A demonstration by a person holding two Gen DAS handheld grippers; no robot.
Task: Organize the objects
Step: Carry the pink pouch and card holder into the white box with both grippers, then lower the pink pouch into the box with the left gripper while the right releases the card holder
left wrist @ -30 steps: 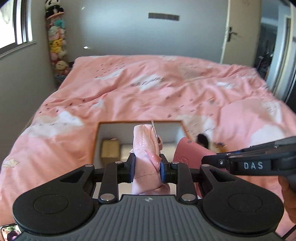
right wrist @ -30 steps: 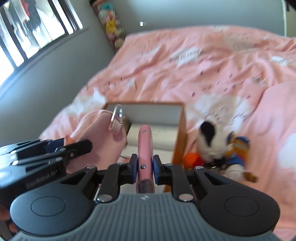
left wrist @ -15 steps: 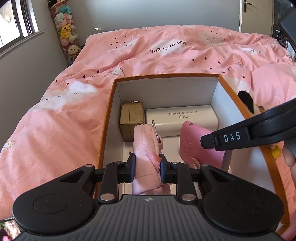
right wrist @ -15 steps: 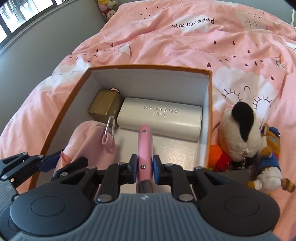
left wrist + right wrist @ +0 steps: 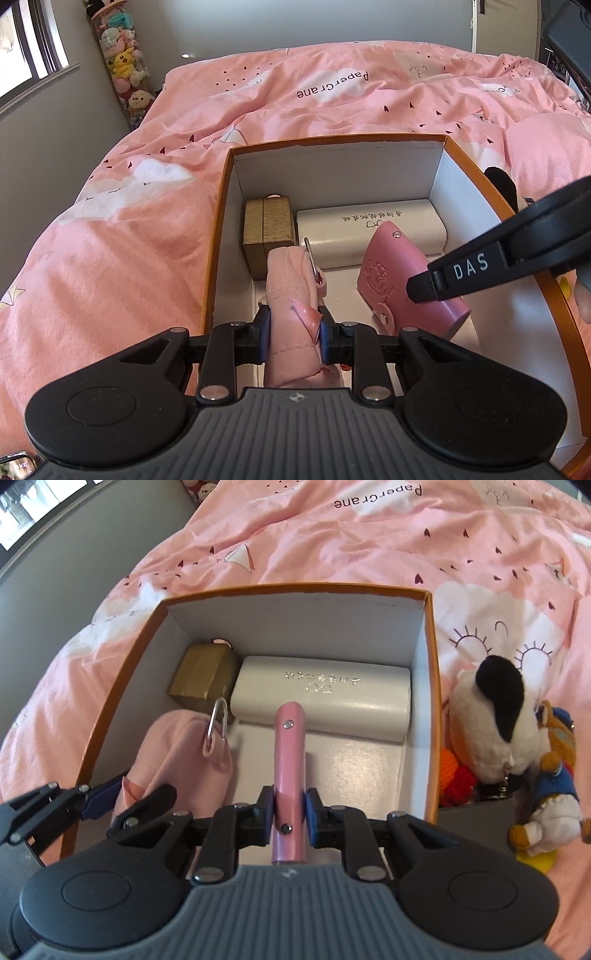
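Left wrist view: the left gripper (image 5: 293,332) clamps a soft pink pouch (image 5: 291,295) low inside the orange-rimmed box (image 5: 218,229), near the gold box (image 5: 267,225) and white case (image 5: 369,229). The right gripper (image 5: 290,812) pinches a pink leather key case (image 5: 290,760) on edge beside it. Best bet: set each down flat on bare floor, then release, pouch's metal ring (image 5: 216,720) clear of the fingers.
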